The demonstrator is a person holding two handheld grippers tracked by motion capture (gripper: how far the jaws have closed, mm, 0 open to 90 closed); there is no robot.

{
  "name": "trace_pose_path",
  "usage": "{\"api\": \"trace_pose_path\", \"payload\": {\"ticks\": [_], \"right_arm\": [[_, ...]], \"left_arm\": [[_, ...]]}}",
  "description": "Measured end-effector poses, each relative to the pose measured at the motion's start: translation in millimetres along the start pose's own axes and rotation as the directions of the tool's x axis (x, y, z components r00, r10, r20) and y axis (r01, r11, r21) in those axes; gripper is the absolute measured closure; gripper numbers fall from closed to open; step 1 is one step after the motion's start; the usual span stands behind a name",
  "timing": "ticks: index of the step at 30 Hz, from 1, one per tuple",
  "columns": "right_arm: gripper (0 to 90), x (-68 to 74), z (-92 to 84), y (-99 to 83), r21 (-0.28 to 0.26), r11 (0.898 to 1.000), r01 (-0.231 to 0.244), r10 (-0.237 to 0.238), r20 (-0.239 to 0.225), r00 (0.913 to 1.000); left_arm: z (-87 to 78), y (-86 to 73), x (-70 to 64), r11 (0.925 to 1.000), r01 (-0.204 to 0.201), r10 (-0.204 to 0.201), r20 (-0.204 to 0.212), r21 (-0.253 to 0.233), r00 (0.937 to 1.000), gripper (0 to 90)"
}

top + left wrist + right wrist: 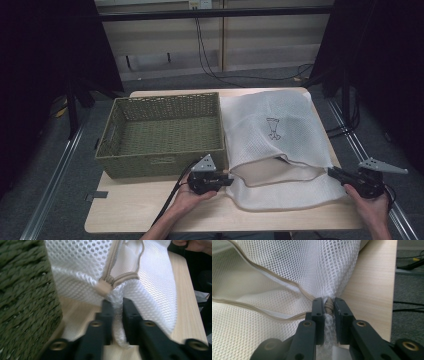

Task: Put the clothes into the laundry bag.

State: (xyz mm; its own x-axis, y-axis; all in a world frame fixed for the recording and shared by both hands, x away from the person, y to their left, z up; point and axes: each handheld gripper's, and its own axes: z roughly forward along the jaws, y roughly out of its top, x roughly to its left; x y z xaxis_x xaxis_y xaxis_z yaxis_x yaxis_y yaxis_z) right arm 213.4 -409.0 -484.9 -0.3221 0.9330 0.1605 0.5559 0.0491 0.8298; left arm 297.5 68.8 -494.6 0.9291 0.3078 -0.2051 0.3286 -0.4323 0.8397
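1. The white mesh laundry bag (277, 145) is lying on the right half of the counter (130, 210), just beside the green woven basket (162, 135), with its zippered mouth facing the near edge and gaping open.

2. The left tool (117, 305) is clamping a bunched fold of mesh at the left end of the bag's mouth, just below the tan zipper end tab (105, 286); its jaws are standing pressed together on the fabric.

3. The right tool (329, 305) is pinching the right end of the mouth, its jaws closing on gathered mesh and the beige zipper end (328, 305).

4. Judging from this, both corners of the opening are being secured, so the gripping stage looks done. What seems left is lifting or carrying the bag, probably towards the basket, which is sitting with nothing inside it.

5. The bag is showing a fine honeycomb mesh, soft and limp, crumpling wherever it is squeezed. A beige zipper tape (272, 277) is running along the mouth, and a small dark printed figure (273, 128) is sitting on the upper panel.

6. The basket is rectangular, made of thick twisted olive cord, with a handle slot in its left wall.

7. The counter is showing a pale wood-grain surface with rounded corners.
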Motion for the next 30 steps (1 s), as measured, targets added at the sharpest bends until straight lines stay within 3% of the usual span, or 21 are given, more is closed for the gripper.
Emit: {"api": "trace_pose_path", "payload": {"ticks": [5,8,16,19,21,24,26,30], "right_arm": [[82.1,-4.5,-13.5,0.6,-0.046,0.999,-0.016,0.018,0.059,0.9981],[82.1,-11.8,-19.2,-4.4,-0.065,0.997,-0.043,0.048,0.086,0.9951],[80.8,-9.3,-16.3,-17.0,-0.030,0.999,-0.042,0.044,0.082,0.9956],[75.6,-6.2,-19.2,-20.0,-0.029,0.999,-0.028,0.030,0.076,0.9967],[69.7,-4.6,-20.7,-19.8,-0.030,0.999,-0.023,0.025,0.069,0.9973],[59.7,-2.7,-23.4,-17.0,-0.048,0.999,-0.003,0.006,0.068,0.9977],[56.3,-2.0,-23.9,-13.4,-0.057,0.998,-0.001,0.005,0.070,0.9975],[51.0,-1.7,-19.9,-3.6,-0.070,0.997,0.016,-0.012,0.064,0.9979]], "left_arm": [[-16.6,-2.3,-2.7,0.9999,0.014,-0.014,-0.005,0.005,0.9999,86.4],[-24.1,-7.3,-7.5,0.9996,0.028,-0.028,0.013,0.002,0.9995,86.7],[-23.6,-19.0,-20.3,0.9980,0.000,-0.001,0.013,0.063,0.9999,84.9],[-30.1,-17.7,-19.1,0.9983,-0.011,0.011,0.004,0.057,0.9999,75.1],[-37.7,-16.4,-19.0,0.9983,-0.041,0.041,0.000,0.040,0.9992,69.4],[-50.2,-14.2,-16.8,0.9985,-0.051,0.052,-0.023,0.018,0.9984,66.9],[-54.8,-12.5,-14.3,0.9993,-0.035,0.035,-0.040,-0.008,0.9986,66.5],[-52.5,-6.7,-12.3,0.9984,-0.046,0.045,-0.041,-0.032,0.9982,65.7]]}}
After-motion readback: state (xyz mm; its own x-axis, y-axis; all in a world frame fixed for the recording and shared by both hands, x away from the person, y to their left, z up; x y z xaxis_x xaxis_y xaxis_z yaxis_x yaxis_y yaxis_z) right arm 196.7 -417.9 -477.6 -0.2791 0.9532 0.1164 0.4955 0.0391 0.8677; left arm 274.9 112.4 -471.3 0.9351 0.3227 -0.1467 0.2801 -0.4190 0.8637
